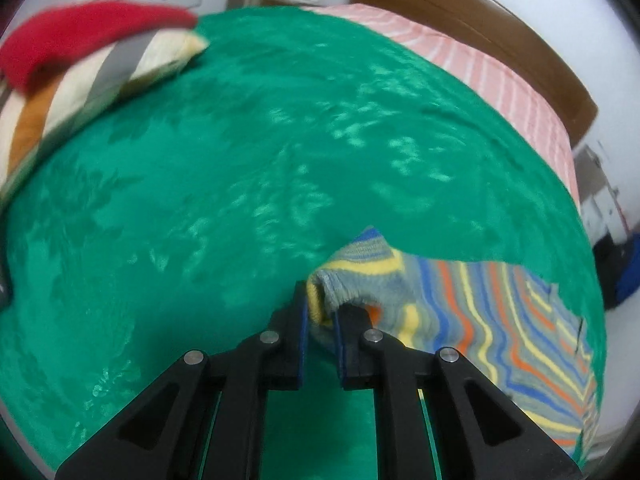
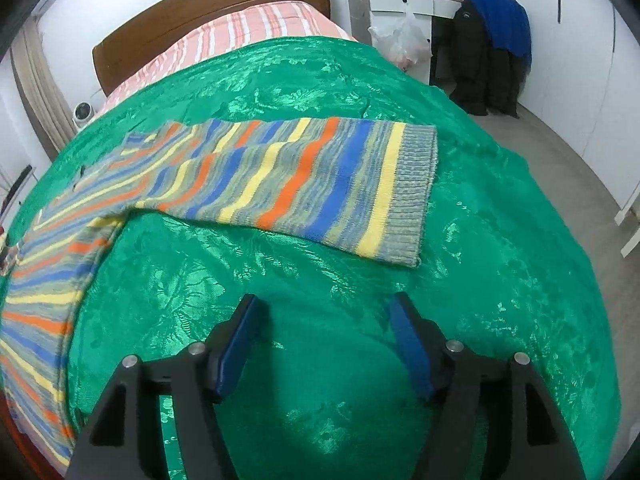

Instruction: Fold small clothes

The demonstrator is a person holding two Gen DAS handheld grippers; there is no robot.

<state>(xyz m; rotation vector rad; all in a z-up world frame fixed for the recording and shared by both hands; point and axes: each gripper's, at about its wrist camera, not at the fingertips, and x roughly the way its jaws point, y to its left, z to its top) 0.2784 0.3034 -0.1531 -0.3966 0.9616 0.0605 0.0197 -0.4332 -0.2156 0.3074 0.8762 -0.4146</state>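
Observation:
A small striped sweater [image 2: 288,176] in grey, blue, yellow and orange lies on the green bedspread [image 2: 360,360]. One sleeve with a grey ribbed cuff [image 2: 412,196] stretches out flat to the right. My right gripper [image 2: 324,344] is open and empty, just short of that sleeve, above bare bedspread. In the left wrist view my left gripper [image 1: 320,312] is shut on a ribbed edge of the sweater [image 1: 480,320], which bunches between the blue pads and trails off to the right.
A stack of folded clothes with a red piece on top [image 1: 80,64] sits at the far left of the bed. A pink striped sheet [image 2: 248,32] and wooden headboard [image 2: 208,4] lie beyond. A chair with dark jackets [image 2: 492,48] stands on the floor at right.

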